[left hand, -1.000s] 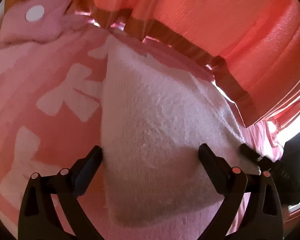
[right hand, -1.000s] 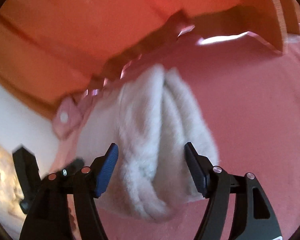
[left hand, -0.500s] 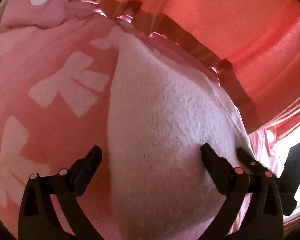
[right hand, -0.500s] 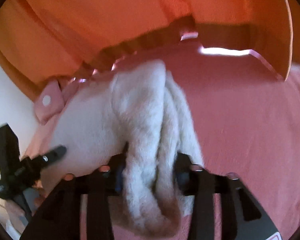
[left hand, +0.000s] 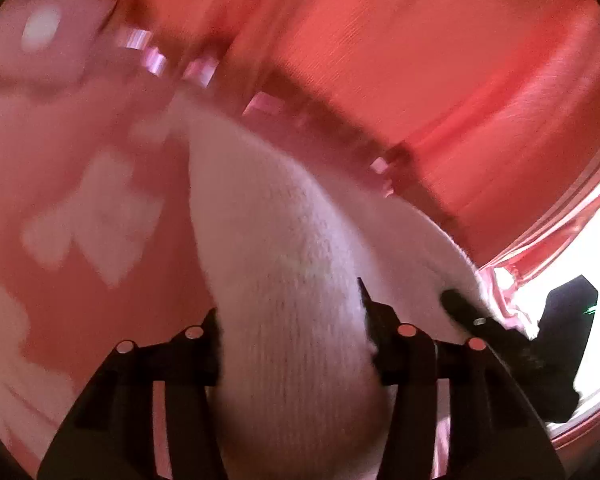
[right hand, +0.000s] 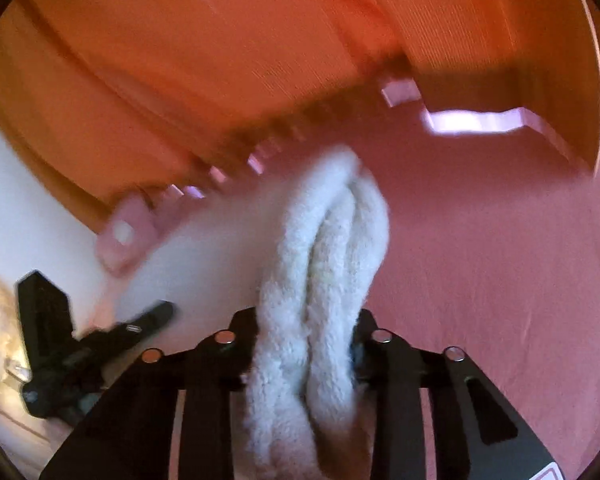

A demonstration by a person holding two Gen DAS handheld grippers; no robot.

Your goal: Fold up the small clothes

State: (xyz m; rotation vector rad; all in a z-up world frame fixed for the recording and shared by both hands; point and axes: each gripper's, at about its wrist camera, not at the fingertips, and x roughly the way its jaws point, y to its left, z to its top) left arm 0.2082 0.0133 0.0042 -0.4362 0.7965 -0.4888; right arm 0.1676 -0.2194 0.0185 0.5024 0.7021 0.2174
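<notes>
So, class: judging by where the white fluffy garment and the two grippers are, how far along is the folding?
Done: the white fluffy garment already lies bunched in thick layers. In hand: the left gripper and right gripper are both closing on its near edge, with fabric between the jaws. Left: carrying that edge over and laying it flat on the pink bedspread; no finished neat fold shows yet.

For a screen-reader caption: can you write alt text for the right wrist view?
The right gripper is closing its black fingers on a bunched fold of fluffy white garment over a pink bedsheet. Orange curtains hang behind; the left gripper shows at left.
</notes>
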